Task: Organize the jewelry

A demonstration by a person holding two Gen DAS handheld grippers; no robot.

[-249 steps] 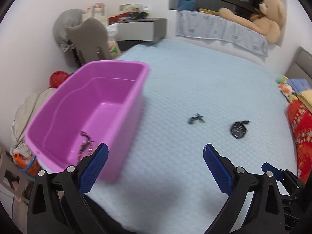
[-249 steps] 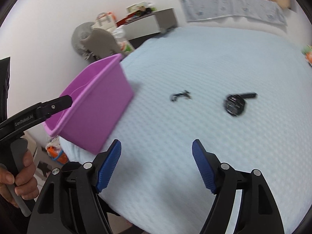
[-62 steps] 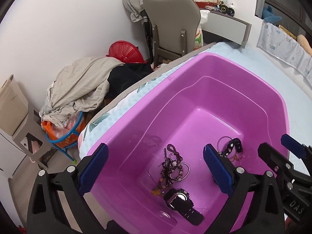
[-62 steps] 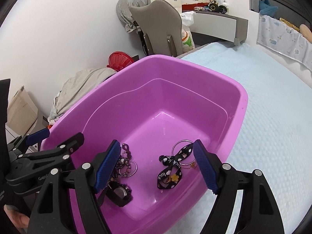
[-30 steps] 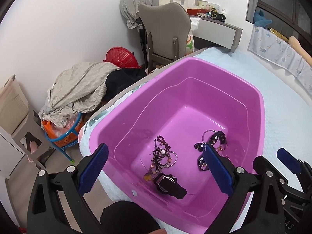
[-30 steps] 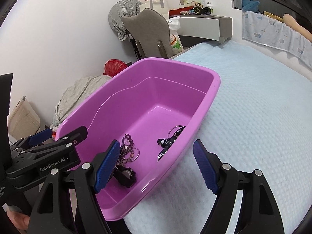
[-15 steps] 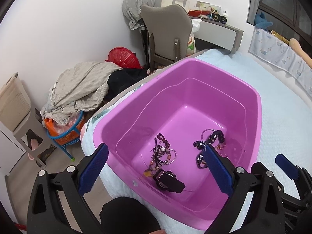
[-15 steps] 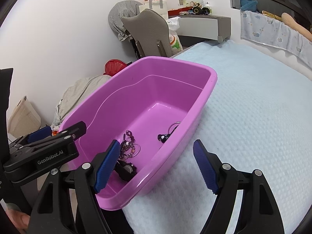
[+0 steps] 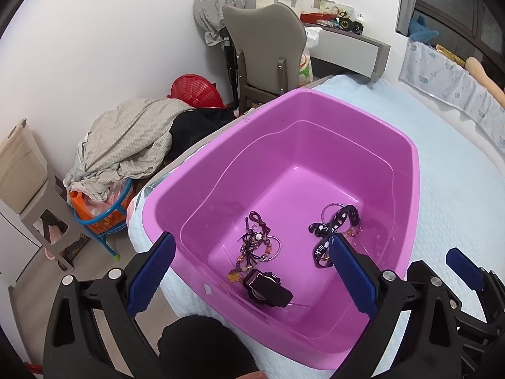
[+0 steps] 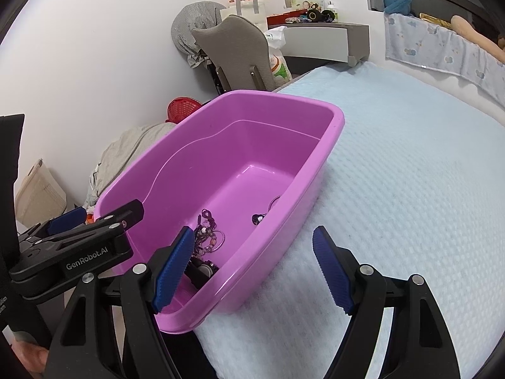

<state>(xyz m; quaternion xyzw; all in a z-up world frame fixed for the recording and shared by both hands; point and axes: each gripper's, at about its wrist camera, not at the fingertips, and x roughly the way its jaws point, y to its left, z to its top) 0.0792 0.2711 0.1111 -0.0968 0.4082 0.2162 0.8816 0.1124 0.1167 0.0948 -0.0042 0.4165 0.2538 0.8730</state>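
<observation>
Three pieces of jewelry lie on the floor of the purple tub (image 9: 413, 170): a beaded bracelet tangle (image 9: 256, 246), a black watch (image 9: 266, 288) just nearer me, and a black printed strap (image 9: 331, 230) with a thin ring, apart to the right. The tub sits at the corner of the pale blue bed (image 10: 410, 189). My left gripper (image 9: 252, 271) hangs above the tub, jaws wide and empty. My right gripper (image 10: 252, 265) straddles the tub's near wall, jaws wide, gripping nothing. Beyond stand a grey chair (image 9: 265, 47) and a clothes heap (image 9: 126, 135).
</observation>
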